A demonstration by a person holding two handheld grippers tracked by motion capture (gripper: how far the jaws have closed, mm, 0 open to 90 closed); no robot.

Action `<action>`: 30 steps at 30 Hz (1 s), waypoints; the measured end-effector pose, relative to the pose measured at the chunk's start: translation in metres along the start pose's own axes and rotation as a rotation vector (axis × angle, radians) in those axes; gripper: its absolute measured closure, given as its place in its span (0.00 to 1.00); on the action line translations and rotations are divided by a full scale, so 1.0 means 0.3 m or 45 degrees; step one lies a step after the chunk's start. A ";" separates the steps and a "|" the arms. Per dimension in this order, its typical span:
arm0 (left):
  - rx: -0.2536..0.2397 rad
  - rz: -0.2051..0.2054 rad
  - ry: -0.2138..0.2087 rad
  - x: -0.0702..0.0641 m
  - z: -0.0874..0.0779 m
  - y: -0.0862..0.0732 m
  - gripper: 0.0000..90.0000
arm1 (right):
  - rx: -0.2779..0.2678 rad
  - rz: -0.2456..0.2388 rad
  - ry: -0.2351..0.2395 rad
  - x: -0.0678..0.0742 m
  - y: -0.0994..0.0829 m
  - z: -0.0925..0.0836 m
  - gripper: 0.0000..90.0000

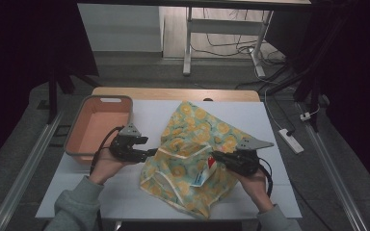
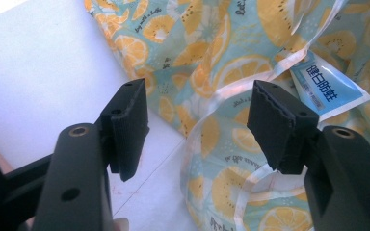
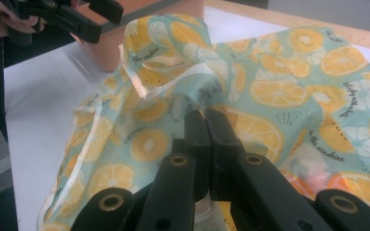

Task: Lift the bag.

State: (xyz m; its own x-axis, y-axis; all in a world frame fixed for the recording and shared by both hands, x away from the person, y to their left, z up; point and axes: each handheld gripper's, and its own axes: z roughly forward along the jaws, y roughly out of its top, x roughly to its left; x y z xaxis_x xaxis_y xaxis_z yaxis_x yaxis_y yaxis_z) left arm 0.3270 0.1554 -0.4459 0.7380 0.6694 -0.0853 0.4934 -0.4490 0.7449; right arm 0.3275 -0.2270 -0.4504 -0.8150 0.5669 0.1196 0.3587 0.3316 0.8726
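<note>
A cloth bag printed with orange and lemon slices lies crumpled in the middle of the white table. A blue and white packet pokes out of its near opening. My left gripper hovers at the bag's left edge. In the left gripper view its jaws stand open, with the bag, its white trim and the packet beyond them. My right gripper comes in from the right. In the right gripper view it is shut on a raised fold of the bag.
An orange-pink basin stands at the table's left, just behind the left hand; its wall also shows in the right gripper view beside the left gripper. A power strip lies on the floor to the right.
</note>
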 end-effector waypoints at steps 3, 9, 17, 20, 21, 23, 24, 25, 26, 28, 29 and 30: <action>0.005 0.021 -0.011 -0.016 0.008 0.006 0.39 | -0.011 -0.009 -0.003 0.001 0.005 -0.006 0.99; 0.063 0.062 0.002 -0.046 0.042 0.006 0.34 | -0.018 0.002 -0.015 -0.009 0.002 -0.019 0.99; 0.147 0.104 0.013 -0.076 0.103 0.003 0.32 | -0.025 0.007 -0.021 -0.014 0.002 -0.030 0.99; 0.164 0.108 0.046 -0.081 0.125 0.007 0.32 | -0.027 0.010 -0.023 -0.018 -0.001 -0.032 0.99; 0.164 0.109 0.071 -0.083 0.131 0.011 0.32 | -0.026 0.013 -0.021 -0.020 -0.001 -0.032 0.99; 0.159 0.102 0.082 -0.080 0.150 0.022 0.35 | -0.026 0.014 -0.019 -0.019 -0.002 -0.030 0.99; 0.156 0.099 0.095 -0.079 0.163 0.030 0.36 | -0.022 0.012 -0.020 -0.018 -0.002 -0.029 0.99; 0.156 0.097 0.108 -0.078 0.174 0.037 0.41 | -0.020 0.010 -0.020 -0.017 -0.002 -0.027 0.98; 0.153 0.099 0.112 -0.077 0.184 0.044 0.52 | -0.020 0.011 -0.018 -0.015 -0.002 -0.025 0.98; 0.173 0.096 0.111 -0.071 0.199 0.052 0.78 | -0.010 0.010 -0.014 -0.014 -0.002 -0.024 0.97; 0.179 0.082 0.082 -0.067 0.201 0.052 0.93 | 0.001 0.012 -0.007 -0.015 -0.002 -0.023 0.93; 0.185 0.069 0.046 -0.062 0.199 0.051 0.97 | 0.013 0.011 -0.008 -0.014 -0.003 -0.022 0.86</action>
State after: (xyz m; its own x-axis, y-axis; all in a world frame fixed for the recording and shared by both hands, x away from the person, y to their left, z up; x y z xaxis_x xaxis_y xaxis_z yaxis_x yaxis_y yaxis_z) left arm 0.3481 0.1007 -0.4724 0.7496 0.6616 -0.0216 0.5164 -0.5641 0.6443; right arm 0.3277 -0.2348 -0.4485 -0.8092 0.5743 0.1241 0.3701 0.3343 0.8667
